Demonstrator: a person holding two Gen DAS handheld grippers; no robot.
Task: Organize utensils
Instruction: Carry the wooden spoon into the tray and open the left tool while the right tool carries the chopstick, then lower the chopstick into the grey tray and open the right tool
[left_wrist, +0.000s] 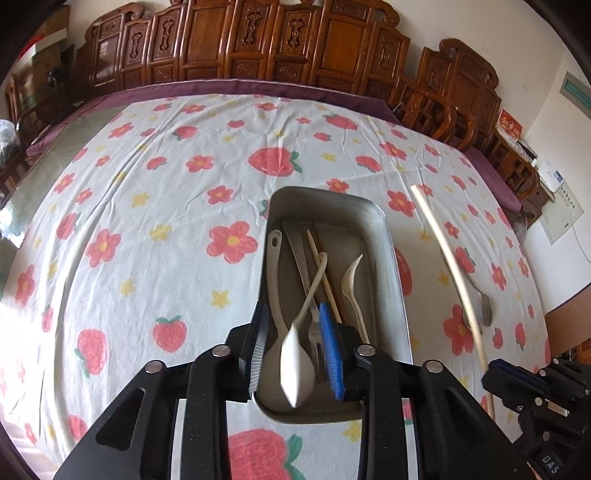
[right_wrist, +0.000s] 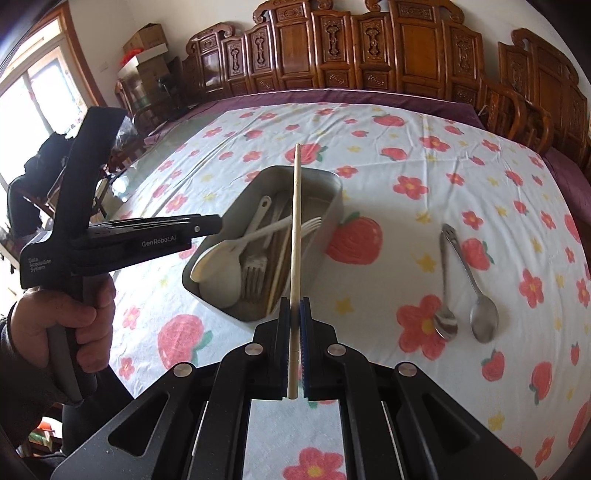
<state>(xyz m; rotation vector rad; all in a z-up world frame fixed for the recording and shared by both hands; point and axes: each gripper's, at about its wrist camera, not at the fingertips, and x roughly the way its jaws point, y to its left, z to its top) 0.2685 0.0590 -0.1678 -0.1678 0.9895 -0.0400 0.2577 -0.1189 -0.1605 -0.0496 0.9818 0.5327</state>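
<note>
A metal tray (left_wrist: 384, 236) (right_wrist: 332, 206) on the flowered cloth holds white spoons, a metal fork, a plastic fork and a chopstick. My left gripper (left_wrist: 295, 332) is open above the tray's near end, and a white plastic spoon (left_wrist: 295, 354) lies between its fingers, not gripped. My right gripper (right_wrist: 294, 314) is shut on a wooden chopstick (right_wrist: 295, 229), held pointing forward over the tray's right side; the chopstick also shows in the left wrist view (left_wrist: 450, 266). Two metal spoons (right_wrist: 465, 288) lie on the cloth right of the tray.
The table has a strawberry and flower cloth (left_wrist: 147, 221) over a purple cover. Carved wooden chairs (right_wrist: 369, 48) line the far and right sides. The person's hand holds the left gripper (right_wrist: 110, 243) at the left of the right wrist view.
</note>
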